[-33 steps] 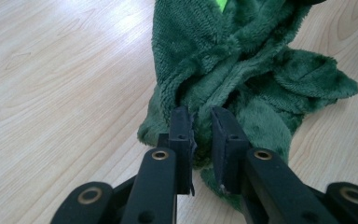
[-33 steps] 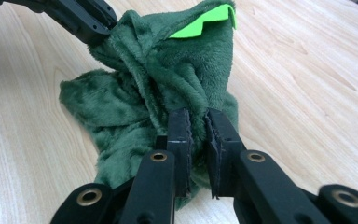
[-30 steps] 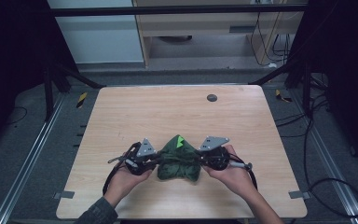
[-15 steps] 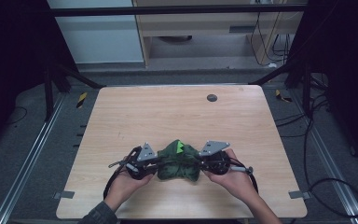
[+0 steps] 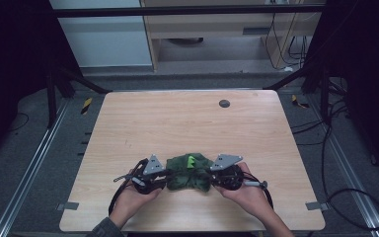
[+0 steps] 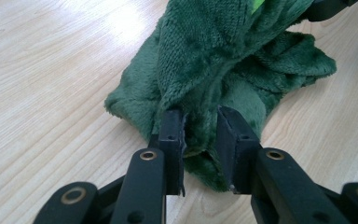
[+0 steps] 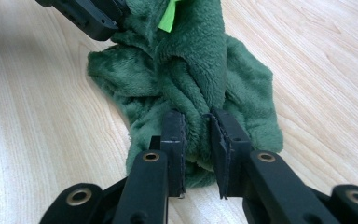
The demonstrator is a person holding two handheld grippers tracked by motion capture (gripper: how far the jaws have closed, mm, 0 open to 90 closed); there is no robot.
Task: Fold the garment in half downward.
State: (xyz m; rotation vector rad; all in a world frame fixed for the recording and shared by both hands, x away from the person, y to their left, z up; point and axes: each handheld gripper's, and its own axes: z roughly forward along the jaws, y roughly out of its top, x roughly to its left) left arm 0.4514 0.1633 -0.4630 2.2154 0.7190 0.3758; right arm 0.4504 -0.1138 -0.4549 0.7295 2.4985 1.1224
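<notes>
- Left hand comes in over the table's near edge, left of centre, and holds the left gripper, which points right, at the cloth.
- Left gripper: in its own view the jaws have just been opening a little; a fold of cloth sits between them, close against both pads, with a small gap showing lower down by the right pad. I cannot tell if the pads press on it.
- Cloth, a dark green plush with a bright green tag, lies bunched on the table near the near edge, about midway between the left and right edges and between the two grippers.
- Right gripper points left into the cloth's right side. In its own view its jaws have also just been opening slightly; a rolled fold of cloth fills the gap and touches both pads, so it looks lightly held.
- Right hand comes in over the near edge, right of centre.
- A small dark disc sits well apart, near the far edge.
</notes>
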